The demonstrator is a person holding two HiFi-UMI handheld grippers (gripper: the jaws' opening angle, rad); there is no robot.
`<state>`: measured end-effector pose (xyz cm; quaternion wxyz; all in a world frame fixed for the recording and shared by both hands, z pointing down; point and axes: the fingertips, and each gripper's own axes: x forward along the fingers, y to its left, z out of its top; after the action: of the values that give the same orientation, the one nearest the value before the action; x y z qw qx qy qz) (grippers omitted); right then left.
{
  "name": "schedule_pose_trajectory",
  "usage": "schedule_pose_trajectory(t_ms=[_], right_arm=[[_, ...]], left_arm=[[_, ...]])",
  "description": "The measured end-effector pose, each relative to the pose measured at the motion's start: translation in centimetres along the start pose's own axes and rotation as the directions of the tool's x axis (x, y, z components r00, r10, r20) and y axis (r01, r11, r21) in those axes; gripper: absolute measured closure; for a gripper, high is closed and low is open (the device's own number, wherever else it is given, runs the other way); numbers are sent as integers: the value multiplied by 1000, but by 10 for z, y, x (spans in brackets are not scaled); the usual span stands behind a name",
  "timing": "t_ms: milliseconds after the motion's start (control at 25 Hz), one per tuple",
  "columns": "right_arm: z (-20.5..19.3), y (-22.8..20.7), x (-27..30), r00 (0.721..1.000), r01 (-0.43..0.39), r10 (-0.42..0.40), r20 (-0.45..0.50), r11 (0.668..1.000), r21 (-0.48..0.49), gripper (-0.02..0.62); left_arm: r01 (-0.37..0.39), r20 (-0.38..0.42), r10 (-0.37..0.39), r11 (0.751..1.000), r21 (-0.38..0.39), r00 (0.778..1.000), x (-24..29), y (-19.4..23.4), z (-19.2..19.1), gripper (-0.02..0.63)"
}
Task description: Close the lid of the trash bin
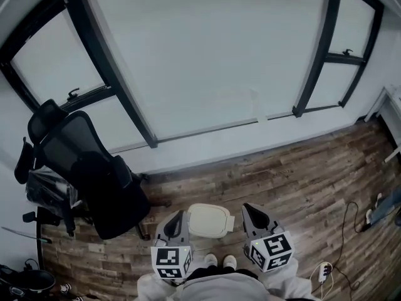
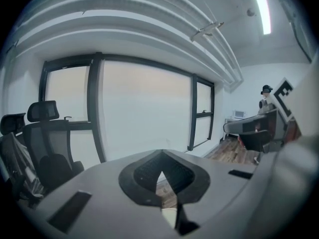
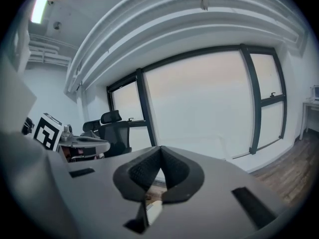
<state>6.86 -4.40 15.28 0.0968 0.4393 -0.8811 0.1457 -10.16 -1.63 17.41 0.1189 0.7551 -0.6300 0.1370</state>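
The trash bin (image 1: 208,221) stands on the wood floor right in front of my feet; I see its cream lid from above, lying flat over the top. My left gripper (image 1: 179,214) hangs just to its left and my right gripper (image 1: 247,208) just to its right, both above the floor and apart from the bin. Both point toward the window. In the left gripper view the left gripper (image 2: 160,172) has its pads together with nothing between them, and a pale sliver of the bin (image 2: 169,218) shows below. The right gripper (image 3: 160,169) looks the same, over a pale sliver of the bin (image 3: 154,210).
A black office chair (image 1: 94,174) stands at the left, close to the bin. A wall of dark-framed windows (image 1: 207,55) lies ahead. A power strip with a cable (image 1: 324,271) lies on the floor at the right. A white desk edge (image 1: 391,115) shows at far right.
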Motion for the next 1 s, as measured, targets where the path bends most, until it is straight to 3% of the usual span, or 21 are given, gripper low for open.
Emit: schedule_pose_trajectory(t_ms=[360,1000], right_arm=[[32,14,-36,996,13,-10,85,999,-39,572],[18,25,-42,998,-22,24,60,999,-36,572]], left_arm=[[32,82,-35,999,38,996,-29,-25,35,598],[15,77,-17,1000,26,997,-50,-27,20,598]])
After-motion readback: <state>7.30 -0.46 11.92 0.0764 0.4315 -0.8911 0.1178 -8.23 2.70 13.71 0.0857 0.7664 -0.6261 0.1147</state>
